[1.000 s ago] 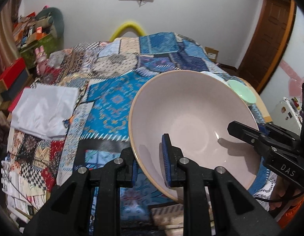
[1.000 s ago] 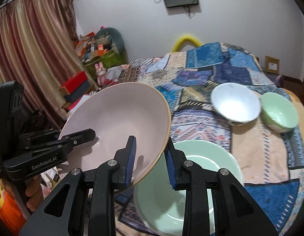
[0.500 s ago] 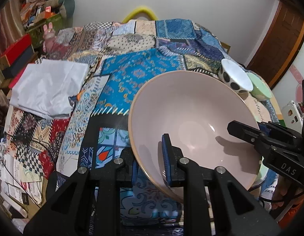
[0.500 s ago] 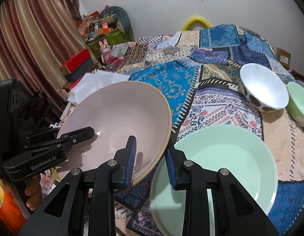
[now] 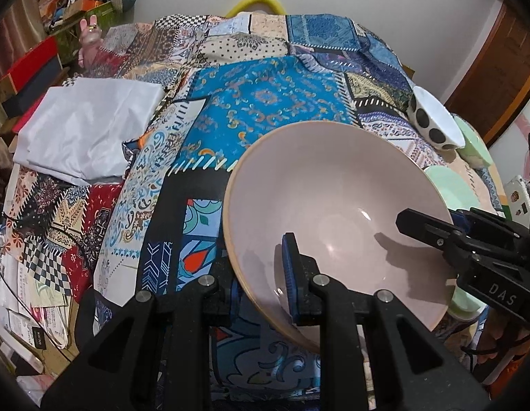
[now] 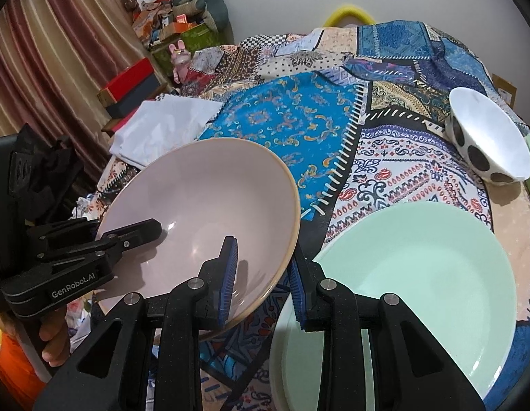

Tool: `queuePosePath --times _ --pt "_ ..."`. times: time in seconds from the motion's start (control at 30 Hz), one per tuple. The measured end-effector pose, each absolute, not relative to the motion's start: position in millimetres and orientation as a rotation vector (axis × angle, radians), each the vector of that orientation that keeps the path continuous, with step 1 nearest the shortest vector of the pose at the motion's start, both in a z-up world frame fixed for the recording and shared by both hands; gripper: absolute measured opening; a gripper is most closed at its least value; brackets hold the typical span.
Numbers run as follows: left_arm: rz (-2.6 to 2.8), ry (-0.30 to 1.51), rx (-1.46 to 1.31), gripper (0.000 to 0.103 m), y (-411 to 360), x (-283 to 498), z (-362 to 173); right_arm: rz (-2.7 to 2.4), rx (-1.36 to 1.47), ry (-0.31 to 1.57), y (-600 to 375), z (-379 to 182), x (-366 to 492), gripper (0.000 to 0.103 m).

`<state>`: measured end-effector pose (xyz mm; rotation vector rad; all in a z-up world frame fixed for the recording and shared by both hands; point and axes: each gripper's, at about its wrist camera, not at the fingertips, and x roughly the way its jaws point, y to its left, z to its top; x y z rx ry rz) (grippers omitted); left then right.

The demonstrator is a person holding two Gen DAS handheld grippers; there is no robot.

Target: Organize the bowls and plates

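Pink bowl (image 5: 333,212) tilted, opening upward, rim pinched between left gripper (image 5: 261,274) and right gripper (image 6: 261,274), both clamped.

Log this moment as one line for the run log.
left gripper: shut on pink bowl rim | right gripper: shut on opposite rim | bowl: held above quilt, beside green plate

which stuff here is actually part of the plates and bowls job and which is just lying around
Part of the job:
pink bowl, gripped at its rim by the left gripper and right gripper
green plate
spotted bowl
green bowl

Just lying about:
white cloth
patchwork quilt
red box
pink bunny toy
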<state>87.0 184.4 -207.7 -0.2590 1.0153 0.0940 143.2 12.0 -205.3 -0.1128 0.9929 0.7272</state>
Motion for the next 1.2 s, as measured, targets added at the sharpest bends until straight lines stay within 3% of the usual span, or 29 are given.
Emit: queuePosePath --times 0.53,0.83,1.03,1.2 --pt "0.107 1.040 -0.244 0.021 188 89 -221 0.745 -0.139 1.023 16 -213 144 0.029" --pt "0.144 0.966 -0.219 0.021 189 76 -191 0.728 -0.115 0.990 2 -199 140 0.029" --pt "0.138 0.912 -0.192 0.024 177 70 -166 0.715 -0.079 0.916 -18 -174 137 0.035" --pt "0.111 0.871 -0.158 0.033 153 71 -145 0.704 -0.061 0.886 -33 -162 136 0.035"
